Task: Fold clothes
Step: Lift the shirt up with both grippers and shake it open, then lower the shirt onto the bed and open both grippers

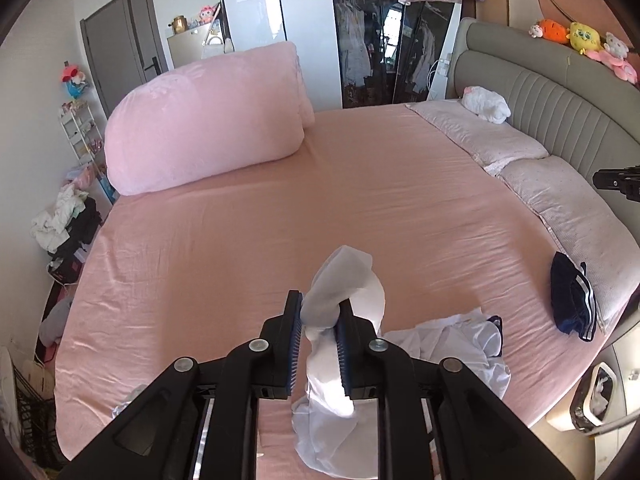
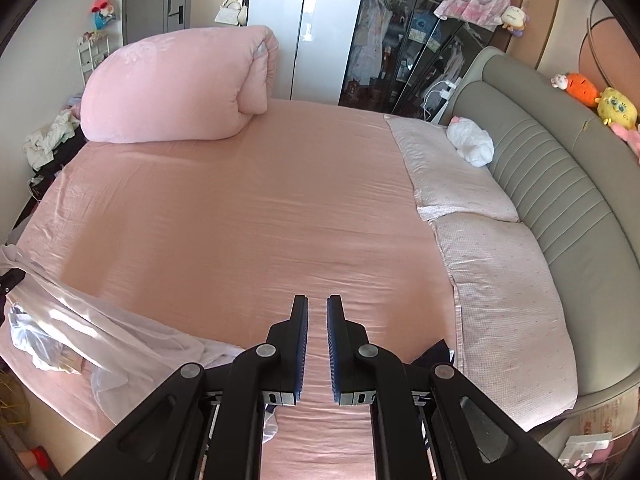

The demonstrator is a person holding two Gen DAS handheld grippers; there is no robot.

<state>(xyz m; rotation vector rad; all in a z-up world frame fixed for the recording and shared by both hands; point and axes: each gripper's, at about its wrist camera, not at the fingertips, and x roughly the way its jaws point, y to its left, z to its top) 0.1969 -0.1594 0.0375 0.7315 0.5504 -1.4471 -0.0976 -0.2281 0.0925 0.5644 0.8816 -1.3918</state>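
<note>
A white garment [image 1: 344,272] hangs between the jaws of my left gripper [image 1: 320,300], low over the near part of the pink bed [image 1: 280,208]. The jaws stand apart; the cloth drapes against the right pad, with a gap to the left pad. Its top is blurred. Another white garment with navy trim [image 1: 460,344] lies crumpled just right of it. A folded navy garment with white stripes [image 1: 572,300] rests by the pillows. My right gripper [image 2: 317,300] hovers over bare sheet, jaws nearly together with nothing between them. Thin white cloth [image 2: 100,320] spreads to its left.
A big rolled pink duvet [image 1: 200,120] fills the far left corner of the bed. Two pale pillows [image 1: 560,200] line the grey headboard [image 1: 560,96], a white bundle [image 1: 486,106] on the far one. A clothes pile [image 1: 68,216] lies on the floor at left.
</note>
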